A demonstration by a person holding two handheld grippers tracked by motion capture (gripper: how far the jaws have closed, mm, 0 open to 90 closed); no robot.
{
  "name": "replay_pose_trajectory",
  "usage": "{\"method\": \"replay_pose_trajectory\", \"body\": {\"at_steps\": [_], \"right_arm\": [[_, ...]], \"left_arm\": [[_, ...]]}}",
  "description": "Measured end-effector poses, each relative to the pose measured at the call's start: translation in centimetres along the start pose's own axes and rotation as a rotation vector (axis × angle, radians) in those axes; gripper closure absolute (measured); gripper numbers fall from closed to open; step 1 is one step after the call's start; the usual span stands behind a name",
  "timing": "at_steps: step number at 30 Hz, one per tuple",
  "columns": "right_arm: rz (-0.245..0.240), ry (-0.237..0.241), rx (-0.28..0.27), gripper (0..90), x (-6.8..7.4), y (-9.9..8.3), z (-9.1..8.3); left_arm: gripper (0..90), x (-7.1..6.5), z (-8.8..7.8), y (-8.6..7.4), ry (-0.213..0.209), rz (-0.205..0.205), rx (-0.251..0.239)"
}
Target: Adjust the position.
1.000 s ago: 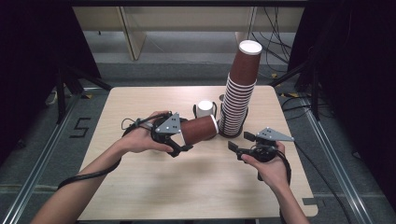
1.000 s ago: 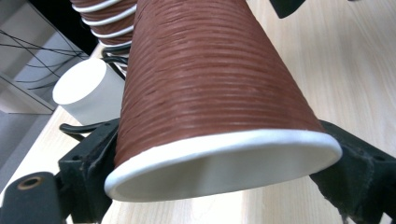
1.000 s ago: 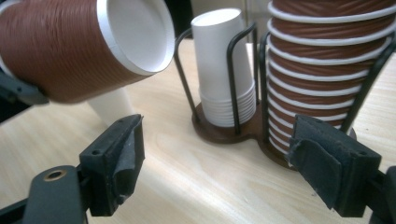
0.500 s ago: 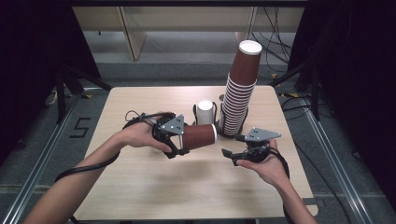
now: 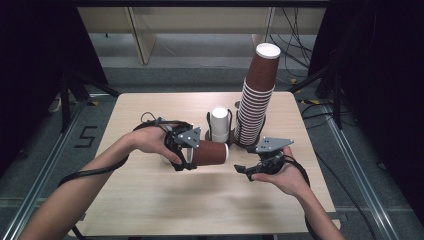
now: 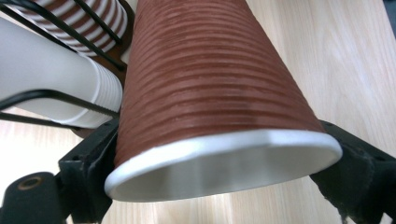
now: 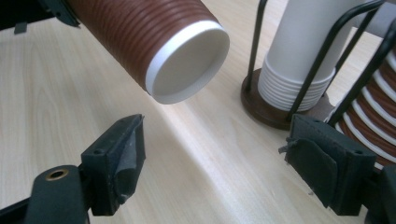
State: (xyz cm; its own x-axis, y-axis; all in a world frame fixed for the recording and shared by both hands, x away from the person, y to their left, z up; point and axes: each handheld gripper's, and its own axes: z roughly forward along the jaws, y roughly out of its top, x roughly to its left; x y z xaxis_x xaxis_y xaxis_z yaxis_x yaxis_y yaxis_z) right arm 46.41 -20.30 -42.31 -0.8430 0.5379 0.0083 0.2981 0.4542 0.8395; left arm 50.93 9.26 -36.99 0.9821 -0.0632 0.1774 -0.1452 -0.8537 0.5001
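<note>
Brown ribbed cup lying level above table, rim clamped in left gripper, base toward right gripper. Right gripper jaws apart, nothing between, just beside cup base. Behind: white cups in wire holder, tall brown cup stack. Pale wood table; grey floor, dark surroundings.

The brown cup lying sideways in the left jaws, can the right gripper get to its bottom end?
Probably yes. The brown cup points its closed end at the right gripper, whose jaws stand open, with bare table between. The left gripper holds the rim end.
</note>
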Motion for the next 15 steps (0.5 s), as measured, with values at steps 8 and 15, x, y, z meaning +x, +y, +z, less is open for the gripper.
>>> {"method": "replay_pose_trajectory", "body": {"at_steps": [8,15], "right_arm": [[-0.035,0.018,0.004,20.3,0.31,0.3,0.33],[-0.046,0.036,0.005,20.3,0.96,1.0,0.37]], "left_arm": [[10.5,0.09,0.21,0.34,-0.023,0.018,0.076],[10.5,-0.01,0.31,0.77,-0.049,0.033,0.136]]}}
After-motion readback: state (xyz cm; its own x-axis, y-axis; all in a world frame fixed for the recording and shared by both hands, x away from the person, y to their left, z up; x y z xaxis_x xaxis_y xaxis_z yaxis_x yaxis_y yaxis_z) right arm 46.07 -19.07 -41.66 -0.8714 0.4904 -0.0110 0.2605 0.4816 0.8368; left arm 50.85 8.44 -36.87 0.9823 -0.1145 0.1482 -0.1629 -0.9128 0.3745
